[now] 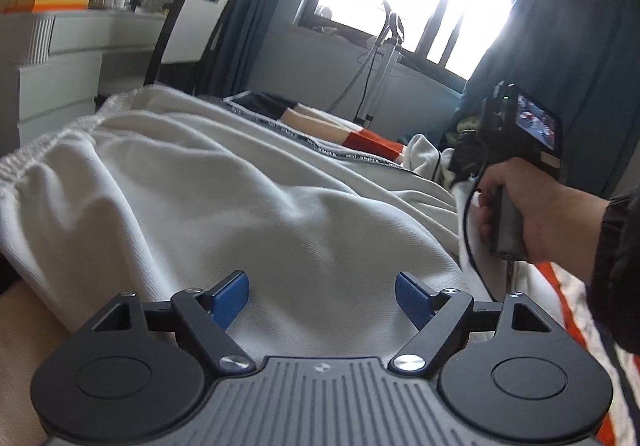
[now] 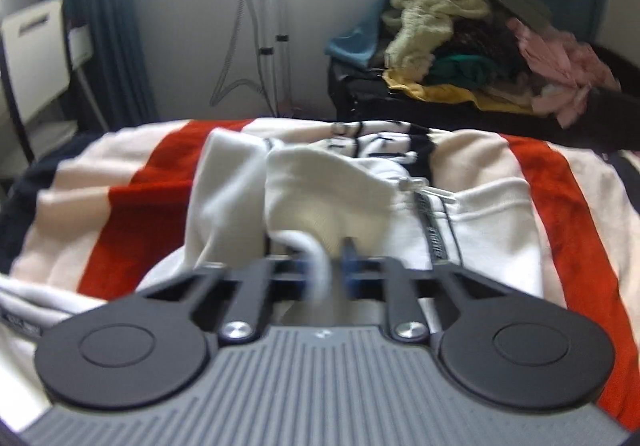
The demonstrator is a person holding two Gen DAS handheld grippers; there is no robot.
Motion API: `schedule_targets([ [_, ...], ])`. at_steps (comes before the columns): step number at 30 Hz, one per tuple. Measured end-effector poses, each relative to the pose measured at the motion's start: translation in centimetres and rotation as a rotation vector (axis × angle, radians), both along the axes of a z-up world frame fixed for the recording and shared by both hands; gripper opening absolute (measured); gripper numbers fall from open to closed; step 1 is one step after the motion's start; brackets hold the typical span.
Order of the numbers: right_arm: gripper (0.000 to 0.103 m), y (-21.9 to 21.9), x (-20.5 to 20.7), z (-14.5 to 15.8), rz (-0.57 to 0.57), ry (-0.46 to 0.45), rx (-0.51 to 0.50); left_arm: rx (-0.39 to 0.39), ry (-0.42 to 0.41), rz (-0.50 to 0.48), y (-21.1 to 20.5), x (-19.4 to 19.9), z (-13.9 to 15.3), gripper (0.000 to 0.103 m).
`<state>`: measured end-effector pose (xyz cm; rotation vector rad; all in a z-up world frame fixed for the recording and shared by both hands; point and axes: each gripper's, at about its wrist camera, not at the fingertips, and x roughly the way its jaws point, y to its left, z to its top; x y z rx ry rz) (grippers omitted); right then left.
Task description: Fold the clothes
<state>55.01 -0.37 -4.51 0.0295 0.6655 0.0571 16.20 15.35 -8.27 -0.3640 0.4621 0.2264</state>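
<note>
A white garment [image 1: 224,189] lies rumpled across the bed; its ribbed hem is at the far left. My left gripper [image 1: 322,300] is open just above the cloth, its blue pads [image 1: 228,304] wide apart with nothing between them. In the right wrist view the same white garment [image 2: 320,185] is bunched in front, with a zipper and a drawstring. My right gripper [image 2: 329,266] is shut on a fold of this white garment. The right gripper also shows in the left wrist view, held by a hand [image 1: 532,213] at the right.
A blanket with red, cream and dark stripes [image 2: 132,201] covers the bed. A pile of mixed clothes [image 2: 472,53] sits on a dark stand at the back right. A white dresser [image 1: 60,57], a chair [image 1: 188,29], a garment steamer [image 2: 268,5] and a window with curtains stand behind the bed.
</note>
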Motion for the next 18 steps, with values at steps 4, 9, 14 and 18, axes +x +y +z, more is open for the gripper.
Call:
schedule_targets([
  [4,0.008,-3.0,-2.2,4.2,-0.031,-0.121,0.085,0.012,-0.007,0.016,0.0,-0.4,0.3,0.082],
  [9,0.007,-10.2,-6.1,11.5,-0.096,-0.217,0.196,0.045,-0.017,0.045,-0.7,-1.0,1.2,0.082],
  [14,0.007,-21.4,-12.9,16.3,-0.201,-0.331,0.347,0.072,-0.026,0.020,-1.8,-2.2,2.6,0.082],
  [18,0.007,-31.6,-19.3,15.8,-0.369,-0.366,0.489,0.108,-0.043,0.009,-3.0,-3.9,3.7,0.082],
])
